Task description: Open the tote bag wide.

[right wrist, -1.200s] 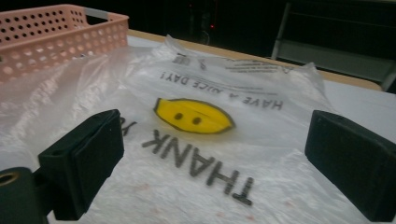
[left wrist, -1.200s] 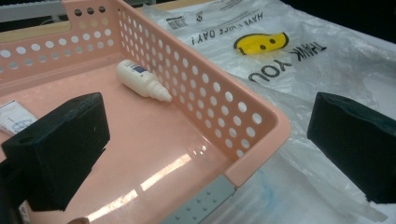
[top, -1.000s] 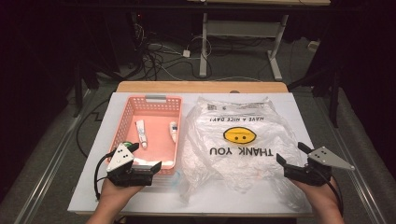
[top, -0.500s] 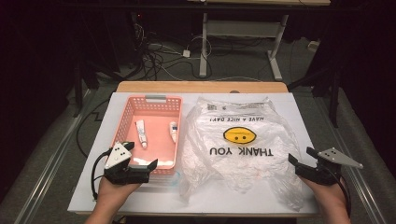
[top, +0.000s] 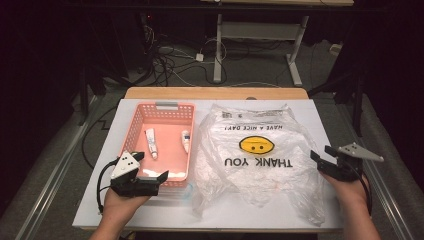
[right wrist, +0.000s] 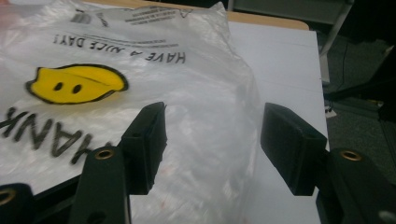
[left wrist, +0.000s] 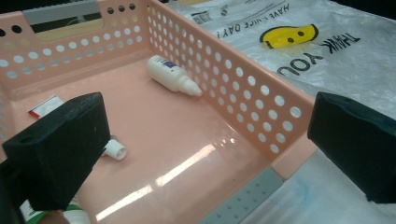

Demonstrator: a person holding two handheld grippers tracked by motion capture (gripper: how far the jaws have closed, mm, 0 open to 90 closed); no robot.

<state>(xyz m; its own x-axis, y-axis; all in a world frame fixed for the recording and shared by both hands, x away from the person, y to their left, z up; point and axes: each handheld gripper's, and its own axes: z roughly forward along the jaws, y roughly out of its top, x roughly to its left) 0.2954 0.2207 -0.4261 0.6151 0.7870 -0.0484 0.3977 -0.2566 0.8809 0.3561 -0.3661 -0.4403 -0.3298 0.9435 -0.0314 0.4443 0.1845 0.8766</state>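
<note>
A white tabletop [top: 300,210] with a strip of bare wood along its far edge stands in a dark room. Behind it, on a grey carpeted floor, lie a tangle of cables [top: 165,60] and the pale metal legs of another desk [top: 260,35].

On the left half of the tabletop sits a pink perforated basket [top: 134,131] with a grey handle insert at its far end. Inside it lie a small white squeeze bottle [left wrist: 170,74] near the right-hand wall and a white tube [top: 151,142] nearer the middle, well apart from each other.

Just beside the basket, covering the right half of the surface, lies a crumpled translucent plastic bag [top: 260,165] printed with a yellow smiley face [top: 256,145] and the words THANK YOU and HAVE A NICE DAY, upside down from the person's side.

The left gripper [top: 145,175] hovers at the basket's near end. In the left gripper view its fingers [left wrist: 60,149] stand wide apart, released, one over the basket's floor and the other outside the right-hand wall above the bag, with the basket's near corner between them; they press on nothing.

The right gripper [top: 321,156] sits at the bag's right edge. Its fingers [right wrist: 147,140] have just been closing and stand part open; in the right gripper view the bag's rumpled edge lies between and under them, but neither finger is seen pinching the film.
</note>
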